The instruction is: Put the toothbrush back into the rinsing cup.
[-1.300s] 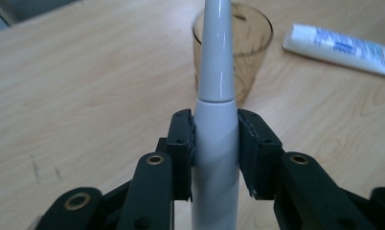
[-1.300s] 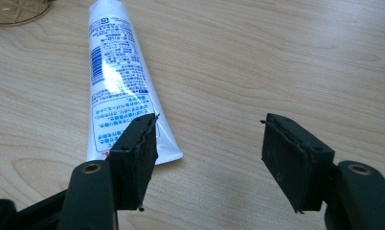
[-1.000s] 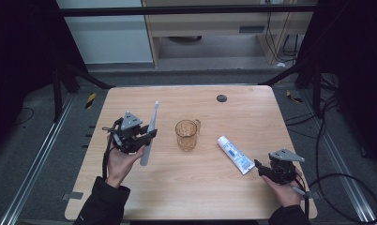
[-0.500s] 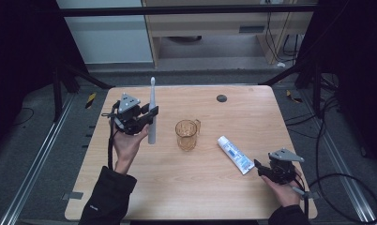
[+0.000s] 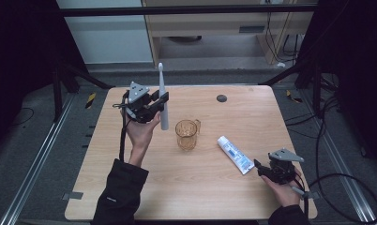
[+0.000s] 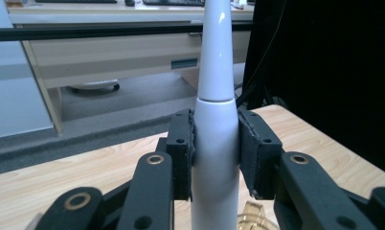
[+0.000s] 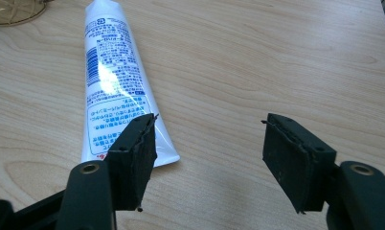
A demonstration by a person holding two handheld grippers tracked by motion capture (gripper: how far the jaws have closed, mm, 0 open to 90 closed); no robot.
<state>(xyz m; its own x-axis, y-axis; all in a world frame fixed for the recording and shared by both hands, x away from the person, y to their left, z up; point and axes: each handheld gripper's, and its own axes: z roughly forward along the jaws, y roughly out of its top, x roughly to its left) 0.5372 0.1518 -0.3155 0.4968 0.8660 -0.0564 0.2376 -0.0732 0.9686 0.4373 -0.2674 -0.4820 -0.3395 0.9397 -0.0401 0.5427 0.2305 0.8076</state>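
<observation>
The left gripper (image 5: pixel 159 104) pinches an electric toothbrush (image 5: pixel 162 96) and holds it upright above the wooden table (image 5: pixel 130 197), at about ten o'clock from the cup. The toothbrush is plain white and glossy: a thick rounded handle below a fine seam, then a slimmer neck tapering up to a small brush head at the top. In the left gripper view both black pads press against the toothbrush (image 6: pixel 215 143) handle just under that seam, one on each side. A clear amber plastic cup (image 5: pixel 186 134) with a handle stands near the table's middle. At four o'clock from it lies a white-and-blue toothpaste tube (image 5: pixel 235 154). The right gripper (image 5: pixel 261 168) rests near the tube's flat end, its jaws spread with nothing between them
</observation>
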